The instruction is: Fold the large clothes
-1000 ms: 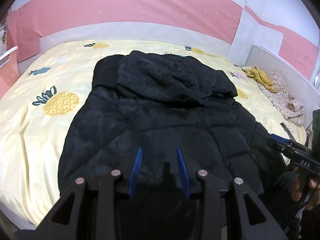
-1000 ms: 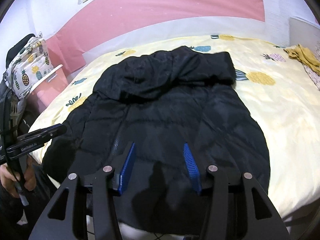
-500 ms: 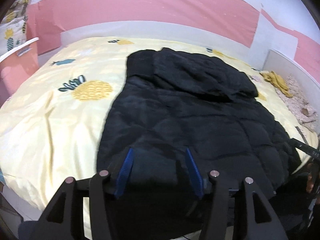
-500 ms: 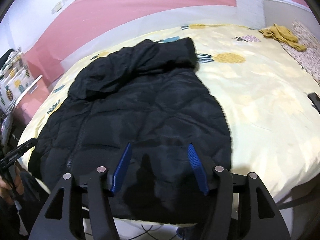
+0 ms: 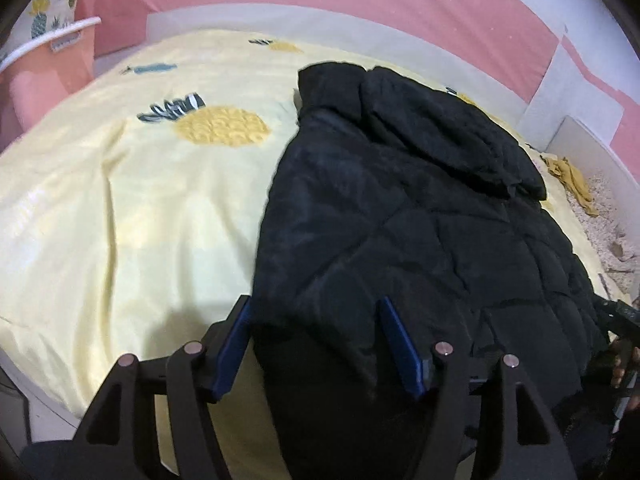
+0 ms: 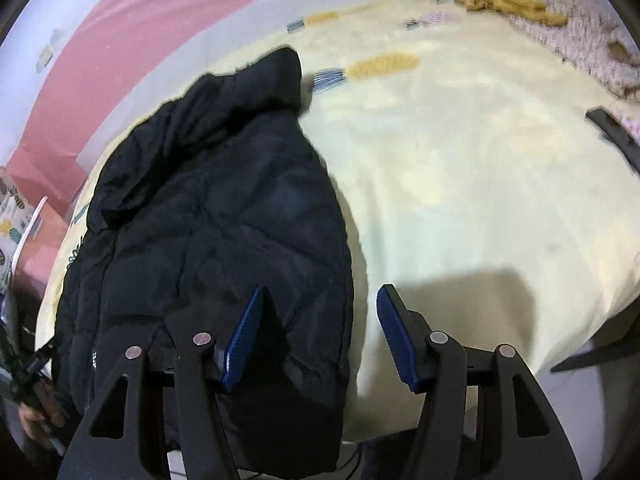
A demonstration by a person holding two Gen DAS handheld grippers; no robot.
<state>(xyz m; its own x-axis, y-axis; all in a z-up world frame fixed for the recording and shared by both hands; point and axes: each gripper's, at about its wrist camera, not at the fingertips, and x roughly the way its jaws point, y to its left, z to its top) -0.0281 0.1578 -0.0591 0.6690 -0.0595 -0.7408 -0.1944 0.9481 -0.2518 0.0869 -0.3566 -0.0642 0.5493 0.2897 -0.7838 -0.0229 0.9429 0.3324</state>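
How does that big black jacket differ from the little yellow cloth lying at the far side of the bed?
The black jacket is dark, puffy and quilted; the yellow cloth is mustard-coloured and looks thin. The jacket is much larger and spread out nearly flat, while the cloth is crumpled in a small heap. The jacket's hem reaches the near edge, by the open left gripper; the cloth lies far off. Both rest on the bed.
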